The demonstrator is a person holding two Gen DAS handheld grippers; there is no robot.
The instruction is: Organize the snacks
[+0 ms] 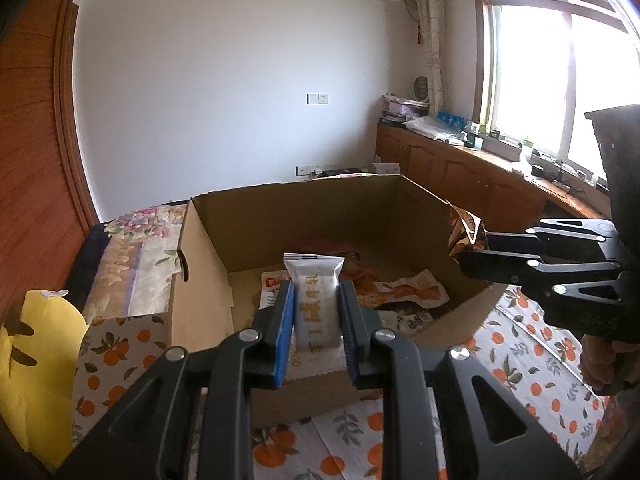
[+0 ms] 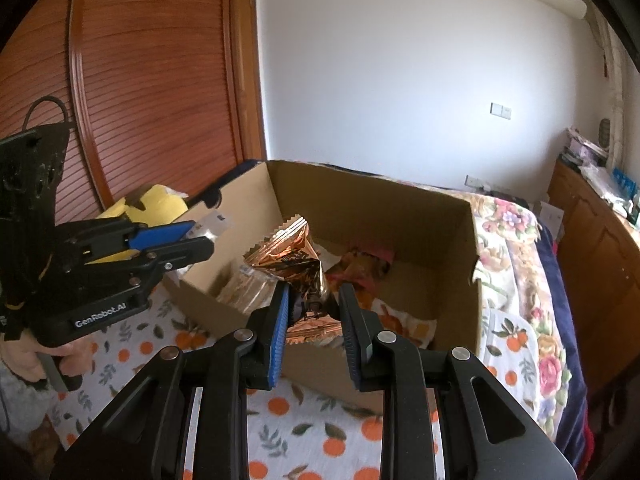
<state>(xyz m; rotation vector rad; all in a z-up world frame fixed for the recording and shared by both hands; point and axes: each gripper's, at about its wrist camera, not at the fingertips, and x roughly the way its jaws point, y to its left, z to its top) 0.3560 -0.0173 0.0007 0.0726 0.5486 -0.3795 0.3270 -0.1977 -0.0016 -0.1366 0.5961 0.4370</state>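
An open cardboard box [image 1: 208, 232] sits on a bed with an orange-print cloth; it also shows in the right wrist view [image 2: 400, 216]. Several snack packets [image 1: 400, 292] lie on its floor. My left gripper [image 1: 316, 300] is shut on a white snack packet [image 1: 316, 296] and holds it above the box's near wall. My right gripper [image 2: 314, 304] is shut on a copper foil snack bag [image 2: 292, 260], above the box's near edge. In the left wrist view, the right gripper [image 1: 476, 252] enters from the right with the foil bag [image 1: 466, 232] over the box's right wall.
A yellow plush toy [image 1: 36, 360] lies left of the box. A floral quilt [image 2: 516, 264] covers the bed beyond. Wooden cabinets [image 1: 460, 176] with clutter run under the window at right. A wooden louvred wardrobe [image 2: 152, 80] stands to the left.
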